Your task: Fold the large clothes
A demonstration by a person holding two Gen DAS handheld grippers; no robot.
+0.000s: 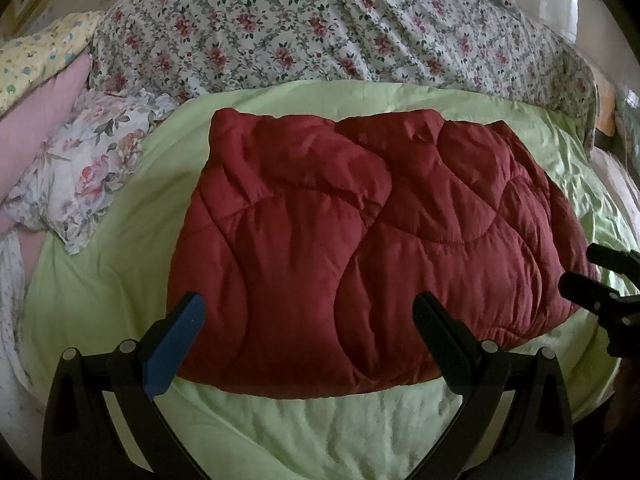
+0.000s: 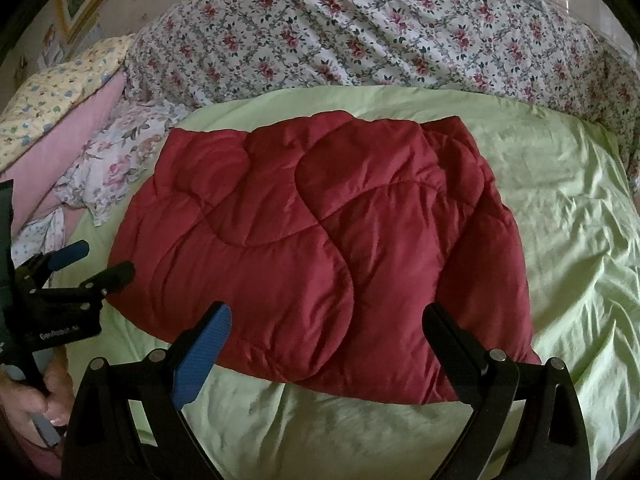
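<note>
A dark red quilted garment (image 1: 360, 240) lies folded into a thick rectangle on a light green sheet (image 1: 280, 432). In the left wrist view my left gripper (image 1: 310, 316) hovers open above its near left edge, nothing between the fingers. My right gripper shows at the right edge there (image 1: 588, 270), open, beside the bundle's right end. In the right wrist view the same red bundle (image 2: 320, 248) fills the centre on the green sheet (image 2: 560, 208), and my right gripper (image 2: 328, 326) stands open over its near edge. My left gripper (image 2: 98, 262) is at the far left, open, held by a hand (image 2: 28, 404).
A floral duvet (image 1: 320, 28) is heaped behind the green sheet. Pink and floral pillows (image 1: 80, 168) lie at the left, with a yellow patterned pillow (image 2: 52, 96) behind them. Bare green sheet (image 2: 580, 280) extends to the right of the bundle.
</note>
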